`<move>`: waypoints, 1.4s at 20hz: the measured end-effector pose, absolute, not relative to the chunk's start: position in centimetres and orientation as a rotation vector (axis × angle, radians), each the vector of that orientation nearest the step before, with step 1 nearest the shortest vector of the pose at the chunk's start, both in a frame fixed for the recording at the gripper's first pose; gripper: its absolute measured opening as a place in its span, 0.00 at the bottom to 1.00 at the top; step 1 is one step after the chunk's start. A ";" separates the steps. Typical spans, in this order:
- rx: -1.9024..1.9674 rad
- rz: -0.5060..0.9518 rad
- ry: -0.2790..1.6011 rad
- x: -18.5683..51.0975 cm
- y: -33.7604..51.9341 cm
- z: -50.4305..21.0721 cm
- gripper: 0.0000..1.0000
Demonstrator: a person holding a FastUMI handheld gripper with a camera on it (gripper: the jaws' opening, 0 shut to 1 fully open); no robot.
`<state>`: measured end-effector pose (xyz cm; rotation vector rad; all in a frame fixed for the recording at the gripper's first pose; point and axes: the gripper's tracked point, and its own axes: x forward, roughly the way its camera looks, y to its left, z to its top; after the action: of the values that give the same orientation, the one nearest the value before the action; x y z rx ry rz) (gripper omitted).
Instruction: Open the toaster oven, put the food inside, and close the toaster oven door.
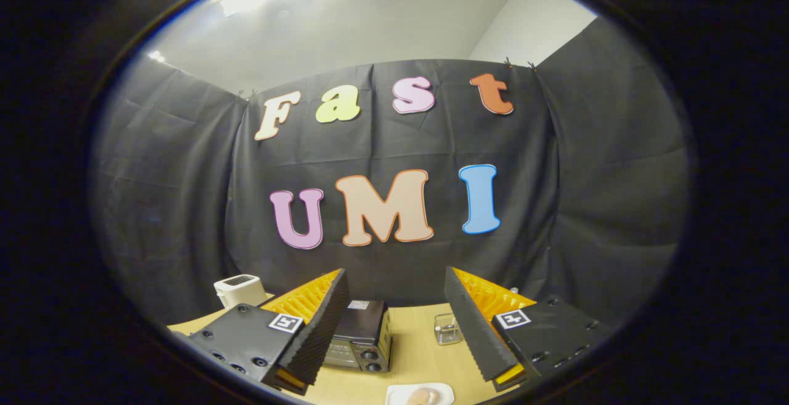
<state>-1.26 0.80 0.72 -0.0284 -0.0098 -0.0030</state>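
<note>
My gripper (394, 312) is held high above a wooden table (419, 355), its two fingers spread wide apart with nothing between them. Below and between the fingers, nearer the left one, stands a dark toaster oven (360, 337) with knobs on its front; its door looks closed. Nearer to me than the oven, a white plate (397, 394) carries a pinkish-brown piece of food (423, 397). The left finger (320, 325) hides part of the oven's left side.
A white toaster-like appliance (239, 289) stands at the table's back left. A small clear glass container (446, 328) sits right of the oven, close to the right finger. Black cloth walls close the booth behind and on both sides.
</note>
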 end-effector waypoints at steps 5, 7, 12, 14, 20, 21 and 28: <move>-0.045 0.003 0.004 -1.6 1.4 0.0 0.97; -0.048 0.006 0.006 -1.7 1.6 -0.2 0.97; -0.042 0.001 0.018 -1.6 1.3 -1.8 0.97; -0.029 -0.002 0.026 -1.3 1.0 -2.6 0.97; -0.019 -0.007 0.034 -1.2 0.2 -5.6 0.97; -0.027 -0.015 0.037 -1.2 -0.1 -6.4 0.97; 0.016 -0.001 0.075 -1.4 1.3 -12.8 0.97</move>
<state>-1.42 1.34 -12.78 0.0157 0.0751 -0.0007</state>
